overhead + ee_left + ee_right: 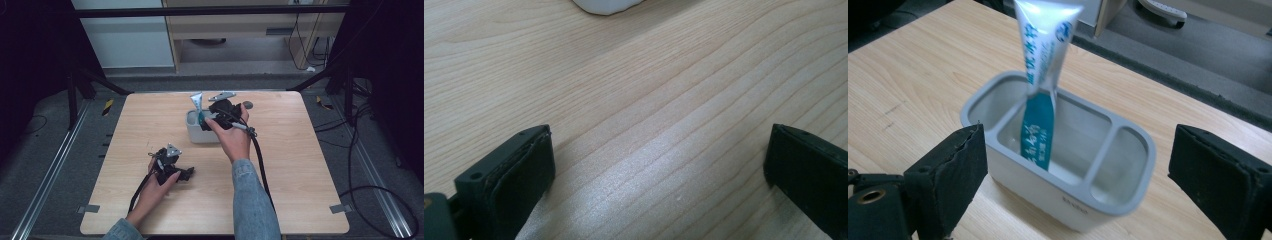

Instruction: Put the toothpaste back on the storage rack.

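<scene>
High view first: my right gripper point(209, 118) sits at the near right side of a white holder point(196, 131) that stands toward the far middle of the wooden counter point(300, 165). A toothpaste tube point(197, 103) stands in the holder, its flat crimped end up and leaning a little toward the far side. My left gripper point(186, 173) rests low over the counter nearer to me, well apart from the holder, with the hand point(155, 187) wrapped round its body.

From the right gripper view I see both black jaws spread wide, one at each lower corner, with nothing pressed between them. The holder point(1068, 170) stands just beyond them, between their lines but touching neither pad. It has a long compartment and a smaller one at the right end of that view. The tube point(1040, 90) stands in the long compartment, tilted, its lower teal part inside and its white printed upper part rising above the rim. The tube stands free of the jaws.

From the left gripper view I see its jaws also wide, with bare counter point(649, 100) between them and the holder's white base point(606, 6) at the top edge, well ahead.
</scene>
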A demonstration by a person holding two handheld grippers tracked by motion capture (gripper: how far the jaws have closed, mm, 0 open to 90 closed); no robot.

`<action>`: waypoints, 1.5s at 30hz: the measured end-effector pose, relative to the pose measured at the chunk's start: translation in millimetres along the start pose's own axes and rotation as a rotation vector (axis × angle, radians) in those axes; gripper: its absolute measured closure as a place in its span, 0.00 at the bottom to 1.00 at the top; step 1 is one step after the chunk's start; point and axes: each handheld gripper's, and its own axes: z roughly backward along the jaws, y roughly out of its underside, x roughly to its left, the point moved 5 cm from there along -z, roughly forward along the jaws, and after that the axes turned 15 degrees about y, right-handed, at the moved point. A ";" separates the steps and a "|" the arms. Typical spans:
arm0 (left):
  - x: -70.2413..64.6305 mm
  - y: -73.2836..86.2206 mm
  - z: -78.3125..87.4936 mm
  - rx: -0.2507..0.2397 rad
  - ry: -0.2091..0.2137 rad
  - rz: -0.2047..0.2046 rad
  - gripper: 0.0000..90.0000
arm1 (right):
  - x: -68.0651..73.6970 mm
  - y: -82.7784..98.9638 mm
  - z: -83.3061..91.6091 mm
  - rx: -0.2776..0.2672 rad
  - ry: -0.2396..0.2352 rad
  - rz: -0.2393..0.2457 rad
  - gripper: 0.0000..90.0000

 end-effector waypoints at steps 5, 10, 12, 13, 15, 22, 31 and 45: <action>0.0 0.0 0.0 0.000 0.000 0.000 0.00 | -12.9 6.7 4.5 0.015 0.032 -0.009 0.09; 0.0 0.0 0.0 0.000 -0.001 0.000 0.00 | -23.4 9.1 11.2 0.003 0.050 -0.016 0.09; 0.0 0.0 0.0 0.000 -0.001 0.000 0.00 | -28.7 12.4 13.2 -0.002 0.060 -0.016 0.10; 0.0 0.0 -0.1 -0.001 -0.001 0.000 0.00 | -31.7 14.9 14.3 0.002 0.067 -0.015 0.10; -0.1 -0.1 -0.1 -0.001 -0.001 0.001 0.00 | -39.9 21.0 16.6 0.002 0.091 -0.015 0.13; -0.3 -0.3 -0.4 -0.003 -0.002 0.001 0.00 | -68.6 45.0 23.2 0.020 0.121 -0.034 0.13; -0.5 -0.2 -0.5 -0.004 0.000 0.004 0.00 | -107.1 80.4 24.2 0.039 0.157 -0.065 0.14; 0.2 -1.2 -1.4 -0.003 -0.002 0.004 0.00 | -151.9 147.8 -4.5 0.131 0.155 -0.143 0.16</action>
